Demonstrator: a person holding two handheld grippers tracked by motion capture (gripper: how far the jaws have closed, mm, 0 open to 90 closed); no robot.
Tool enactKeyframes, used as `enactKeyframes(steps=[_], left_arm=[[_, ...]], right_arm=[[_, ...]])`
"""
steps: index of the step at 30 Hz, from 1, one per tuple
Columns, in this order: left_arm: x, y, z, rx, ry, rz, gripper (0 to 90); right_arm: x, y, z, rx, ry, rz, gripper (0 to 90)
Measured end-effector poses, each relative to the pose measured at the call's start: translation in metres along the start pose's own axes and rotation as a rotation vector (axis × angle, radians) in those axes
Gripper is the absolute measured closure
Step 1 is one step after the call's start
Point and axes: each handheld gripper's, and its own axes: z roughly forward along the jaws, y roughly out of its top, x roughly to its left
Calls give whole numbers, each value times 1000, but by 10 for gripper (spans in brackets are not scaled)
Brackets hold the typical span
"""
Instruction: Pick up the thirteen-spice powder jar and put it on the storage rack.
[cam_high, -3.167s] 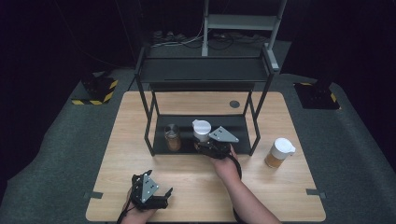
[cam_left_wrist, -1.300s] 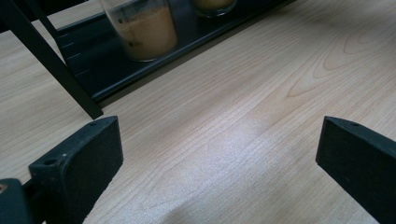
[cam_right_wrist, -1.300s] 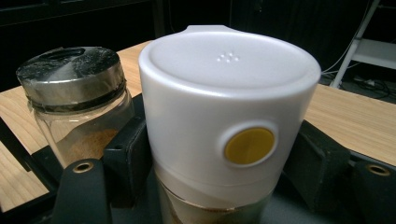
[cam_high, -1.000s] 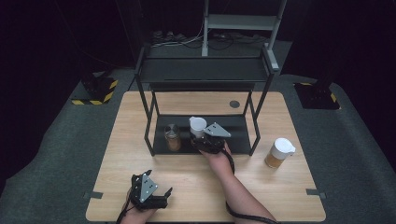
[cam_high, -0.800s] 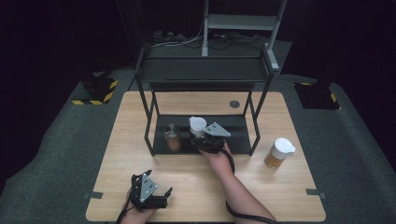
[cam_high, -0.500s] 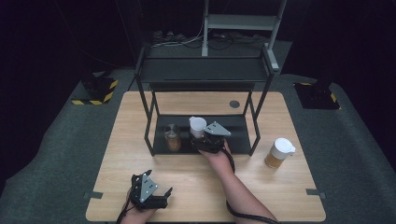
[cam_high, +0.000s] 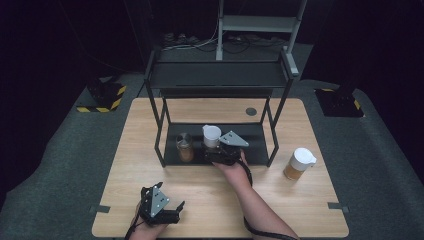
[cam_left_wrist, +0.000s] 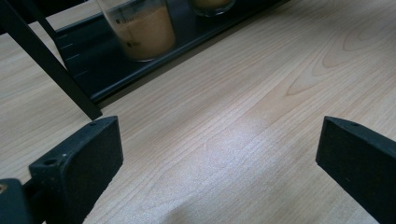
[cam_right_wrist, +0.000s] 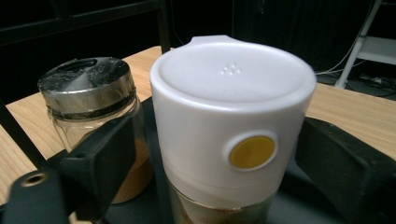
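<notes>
A glass spice jar with a white flip lid (cam_high: 211, 135) stands on the bottom tray of the black rack (cam_high: 255, 145). My right gripper (cam_high: 214, 150) reaches around it from the front. Seen along the right gripper (cam_right_wrist: 215, 154), the jar (cam_right_wrist: 231, 116) sits between the jaws, which have just been opening; a narrow gap shows at the left pad. A silver-lidded jar of brown powder (cam_right_wrist: 88, 88) stands close on its left. My left gripper (cam_high: 172, 211) rests open near the table's front edge; nothing lies between its jaws (cam_left_wrist: 219, 149).
A third white-lidded jar (cam_high: 300, 164) stands on the wooden table (cam_high: 150, 125) right of the rack. The rack's upper shelf (cam_high: 220, 75) overhangs the tray, and its posts (cam_high: 160, 135) flank the two jars. The silver-lidded jar (cam_left_wrist: 140, 28) is ahead of the left gripper.
Since the earliest frame the right gripper and the white-lidded jar have shifted slightly left, closer to the silver-lidded jar. Over the last second neither hand has visibly moved.
</notes>
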Motion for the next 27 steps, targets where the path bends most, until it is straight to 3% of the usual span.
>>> enactKeyframes(steps=[6,21,27], left_arm=[[0,0,0,-1,1,1,9],[-1,1,1,5,3,5,9],[-2,2,1,11,7,6,9]], right_arm=[[-1,2,-6,-6,5,7,8],[-1,3,-30,-23,24,-17,0],[-5,4,-47,-36,21,-23,0]])
